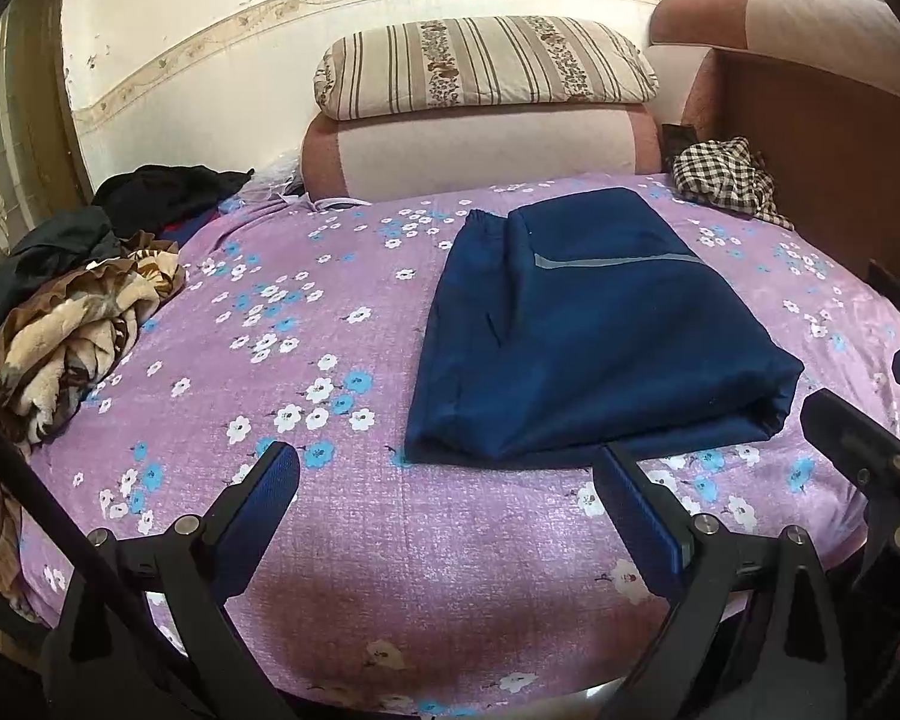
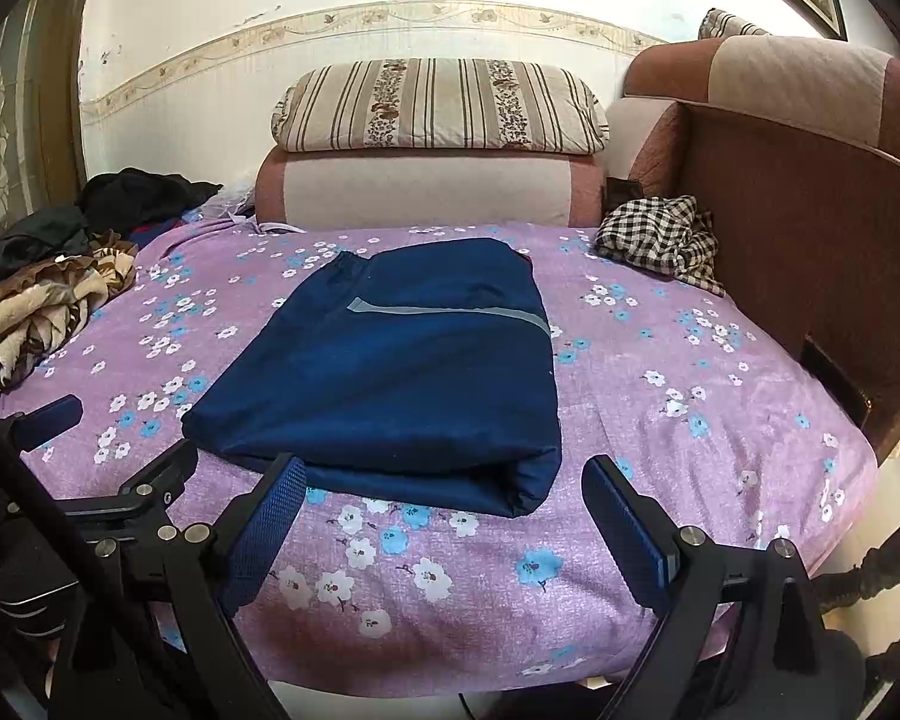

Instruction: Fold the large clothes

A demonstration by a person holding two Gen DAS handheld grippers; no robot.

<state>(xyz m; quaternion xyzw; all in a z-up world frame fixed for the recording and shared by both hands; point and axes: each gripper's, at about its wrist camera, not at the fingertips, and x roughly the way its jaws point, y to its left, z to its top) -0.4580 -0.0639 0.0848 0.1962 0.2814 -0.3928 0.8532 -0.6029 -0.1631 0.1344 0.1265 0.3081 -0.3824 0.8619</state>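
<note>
A dark blue fabric garment with a grey stripe (image 1: 594,324), seemingly trousers with an elastic waistband, lies folded into a thick rectangle on the bed covered by a purple floral sheet (image 1: 354,540), nearer the bed's right edge than its left and a little back from the near edge. Both grippers hang over the near edge with nothing in them: the left gripper (image 1: 447,510) has its blue-padded fingers spread wide, and so does the right gripper (image 2: 444,516), just in front of the bundle's near fold.

The garment looks close to finished, so the step in hand is probably a last fold or a tidy-up. To do it well, each gripper should take one near corner, pinch through all layers so none slips, lift together and carry the edge evenly toward the far end, then press the crease flat.

The bundle's long axis runs from the near edge toward the far edge. The gathered waistband points toward the far left corner; the rounded fold faces the near edge.
</note>
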